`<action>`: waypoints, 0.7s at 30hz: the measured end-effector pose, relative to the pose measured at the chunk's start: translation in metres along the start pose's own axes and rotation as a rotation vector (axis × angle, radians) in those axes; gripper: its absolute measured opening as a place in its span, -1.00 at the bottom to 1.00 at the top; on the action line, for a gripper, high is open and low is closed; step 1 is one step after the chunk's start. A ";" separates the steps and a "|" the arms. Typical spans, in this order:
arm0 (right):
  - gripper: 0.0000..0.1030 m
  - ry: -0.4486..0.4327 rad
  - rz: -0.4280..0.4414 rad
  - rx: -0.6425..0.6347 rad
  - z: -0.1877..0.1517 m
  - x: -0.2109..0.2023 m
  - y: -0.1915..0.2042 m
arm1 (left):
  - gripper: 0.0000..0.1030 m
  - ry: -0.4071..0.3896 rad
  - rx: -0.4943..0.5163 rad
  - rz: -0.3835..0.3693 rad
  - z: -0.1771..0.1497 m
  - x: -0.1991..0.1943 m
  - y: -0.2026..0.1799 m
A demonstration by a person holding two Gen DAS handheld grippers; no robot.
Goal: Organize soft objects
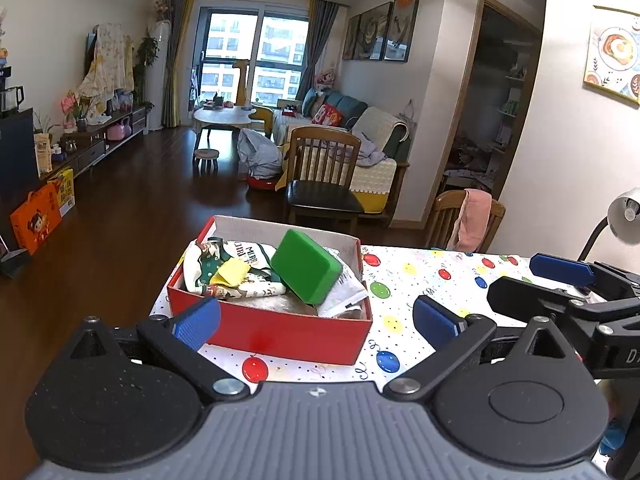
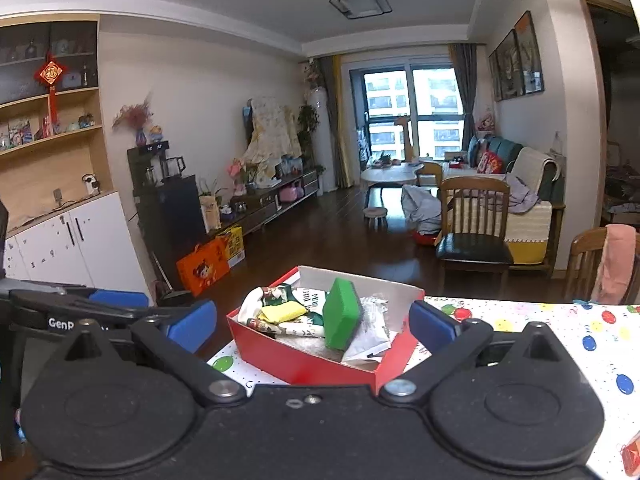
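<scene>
A red box (image 1: 288, 336) (image 2: 304, 364) stands at the left end of a table with a balloon-print cloth (image 1: 420, 280) (image 2: 560, 332). In it a green foam block (image 1: 306, 272) (image 2: 342, 314) leans tilted on a white plastic packet (image 1: 344, 296) (image 2: 370, 336). Beside them lie a Christmas-print cloth (image 1: 208, 264) (image 2: 260, 300) and a yellow cloth (image 1: 231, 272) (image 2: 280, 312). My left gripper (image 1: 316, 326) is open just short of the box's front wall and holds nothing. My right gripper (image 2: 312, 326) is open too, also empty, facing the box's near corner. One blue finger (image 1: 560, 270) of the right gripper shows in the left wrist view.
The box sits close to the table's left edge, with dark floor beyond. A wooden chair (image 1: 320, 184) (image 2: 474, 224) stands behind the table. A second chair with a pink cloth (image 1: 472, 220) is at the far right. A desk lamp (image 1: 626, 216) stands at the right.
</scene>
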State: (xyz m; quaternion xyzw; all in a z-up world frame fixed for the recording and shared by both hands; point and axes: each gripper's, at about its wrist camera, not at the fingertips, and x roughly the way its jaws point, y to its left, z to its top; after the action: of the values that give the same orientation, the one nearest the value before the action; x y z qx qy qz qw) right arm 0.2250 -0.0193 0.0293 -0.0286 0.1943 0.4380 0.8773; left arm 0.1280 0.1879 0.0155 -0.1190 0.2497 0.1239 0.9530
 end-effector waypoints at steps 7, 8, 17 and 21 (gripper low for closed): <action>1.00 -0.002 -0.014 0.026 -0.011 -0.015 -0.001 | 1.00 -0.035 0.011 -0.025 -0.013 -0.023 -0.017; 1.00 -0.002 -0.015 0.035 -0.012 -0.018 -0.002 | 1.00 -0.036 0.018 -0.022 -0.014 -0.026 -0.020; 1.00 -0.003 -0.025 0.075 -0.019 -0.034 -0.012 | 1.00 -0.059 0.062 0.003 -0.022 -0.038 -0.039; 1.00 -0.007 -0.035 0.080 -0.021 -0.037 -0.013 | 1.00 -0.059 0.063 0.002 -0.022 -0.036 -0.040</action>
State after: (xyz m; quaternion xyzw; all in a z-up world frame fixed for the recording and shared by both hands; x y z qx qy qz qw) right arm 0.2085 -0.0600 0.0220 0.0045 0.2083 0.4146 0.8858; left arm 0.0992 0.1377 0.0218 -0.0852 0.2254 0.1204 0.9630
